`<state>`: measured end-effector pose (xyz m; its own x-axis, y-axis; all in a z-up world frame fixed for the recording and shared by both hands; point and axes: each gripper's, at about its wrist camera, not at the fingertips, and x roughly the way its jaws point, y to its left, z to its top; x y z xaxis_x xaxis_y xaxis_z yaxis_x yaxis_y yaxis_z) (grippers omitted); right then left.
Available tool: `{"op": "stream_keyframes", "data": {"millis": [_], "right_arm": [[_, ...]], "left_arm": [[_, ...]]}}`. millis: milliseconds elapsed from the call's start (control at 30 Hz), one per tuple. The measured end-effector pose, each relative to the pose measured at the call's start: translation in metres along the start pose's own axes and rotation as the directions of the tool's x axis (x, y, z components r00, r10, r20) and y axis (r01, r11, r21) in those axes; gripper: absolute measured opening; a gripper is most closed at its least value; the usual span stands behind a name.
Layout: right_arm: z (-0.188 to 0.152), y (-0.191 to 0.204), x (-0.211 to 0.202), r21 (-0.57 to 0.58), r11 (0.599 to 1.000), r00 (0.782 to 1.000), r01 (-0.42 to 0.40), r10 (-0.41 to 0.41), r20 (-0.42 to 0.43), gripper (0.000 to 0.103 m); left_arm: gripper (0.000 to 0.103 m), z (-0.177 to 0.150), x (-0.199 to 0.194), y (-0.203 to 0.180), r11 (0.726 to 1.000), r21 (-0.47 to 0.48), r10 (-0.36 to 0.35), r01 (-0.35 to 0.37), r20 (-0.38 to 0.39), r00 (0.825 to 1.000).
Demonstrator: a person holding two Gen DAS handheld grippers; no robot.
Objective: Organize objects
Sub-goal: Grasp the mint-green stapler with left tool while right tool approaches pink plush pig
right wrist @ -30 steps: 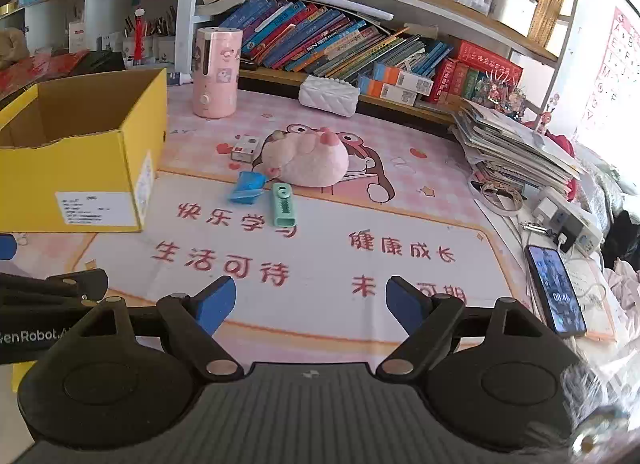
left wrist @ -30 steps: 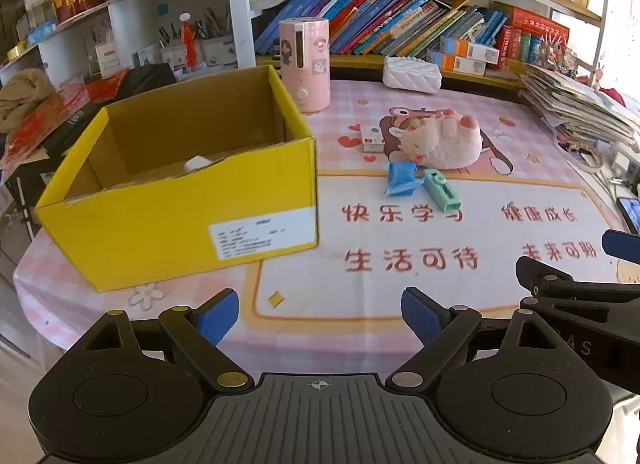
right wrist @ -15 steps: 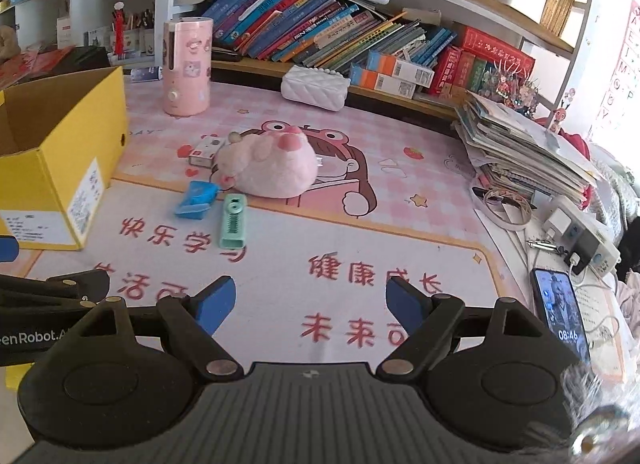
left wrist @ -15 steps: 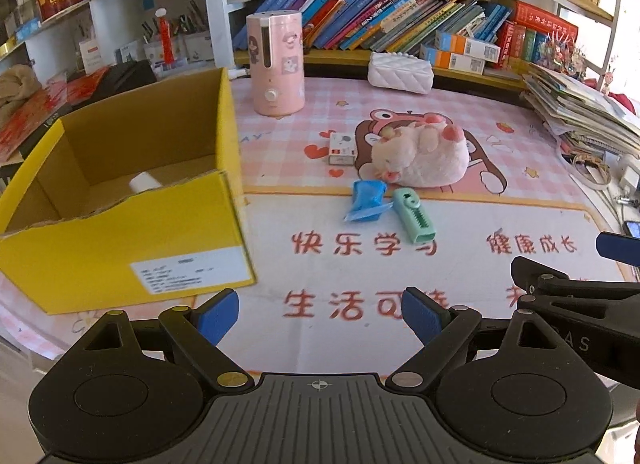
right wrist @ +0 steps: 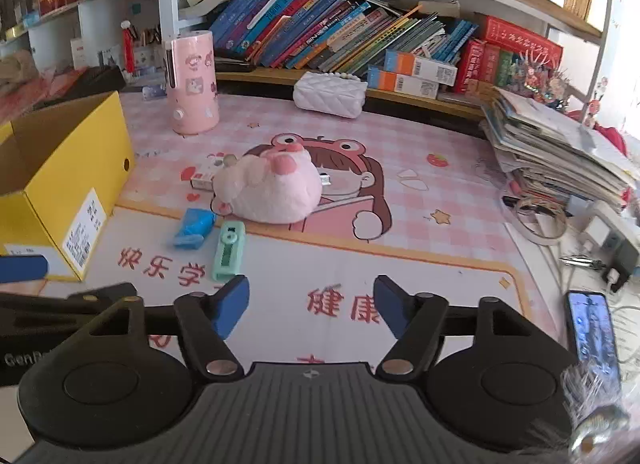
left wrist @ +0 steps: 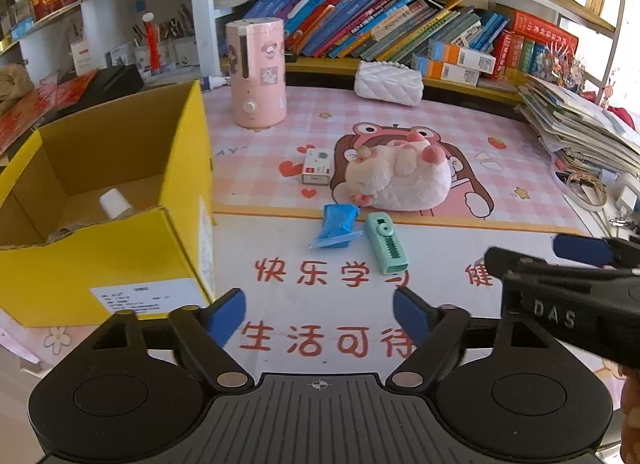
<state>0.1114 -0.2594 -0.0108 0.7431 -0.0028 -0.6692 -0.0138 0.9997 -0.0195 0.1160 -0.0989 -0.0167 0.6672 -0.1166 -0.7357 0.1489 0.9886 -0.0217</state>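
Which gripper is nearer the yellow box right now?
Left. The left gripper hangs open just past the yellow box's near right corner; the right gripper, also open, sits farther right, beyond the left one.

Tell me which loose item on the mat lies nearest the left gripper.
The mint-green stapler-like tool, just ahead of the left gripper; the blue packet and pink plush lie farther back.

books (right wrist: 320,36) | paper stack (right wrist: 560,152) | phone (right wrist: 592,328) | pink mat (left wrist: 500,136)
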Motion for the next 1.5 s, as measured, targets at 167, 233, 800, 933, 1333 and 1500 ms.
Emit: {"op": "stream_keyframes", "data": {"millis": [167,233,800,933,1333,1500], "right_arm": [[0.011,-0.011,0.012,0.013,0.999,1.000,-0.030,0.030,-0.001,0.059],[0.015,-0.016,0.016,0.013,0.999,0.999,-0.032,0.032,0.005,0.059],[0.049,-0.052,0.051,-0.023,0.999,0.999,-0.033,0.034,0.014,0.059],[0.052,-0.055,0.057,-0.024,0.998,0.999,-0.049,0.050,0.013,0.063],[0.082,-0.049,0.094,0.075,0.984,0.987,-0.162,0.160,0.033,0.101],[0.092,-0.039,0.124,0.111,0.968,0.974,-0.224,0.227,-0.017,0.103]], "left_arm": [[0.059,0.007,0.014,-0.012,1.000,-0.001,-0.026,0.026,-0.018,0.999],[0.053,0.009,0.021,-0.018,0.999,0.004,-0.049,0.049,-0.018,0.999],[0.040,0.038,0.111,-0.050,0.997,-0.031,-0.078,0.075,-0.121,0.990],[0.023,0.040,0.113,-0.050,0.998,-0.010,-0.056,0.055,-0.114,0.992],[0.023,0.037,0.066,-0.031,0.988,-0.010,-0.155,0.154,-0.050,0.987],[0.023,0.032,0.048,-0.010,0.992,-0.049,-0.117,0.116,-0.007,0.993]]}}
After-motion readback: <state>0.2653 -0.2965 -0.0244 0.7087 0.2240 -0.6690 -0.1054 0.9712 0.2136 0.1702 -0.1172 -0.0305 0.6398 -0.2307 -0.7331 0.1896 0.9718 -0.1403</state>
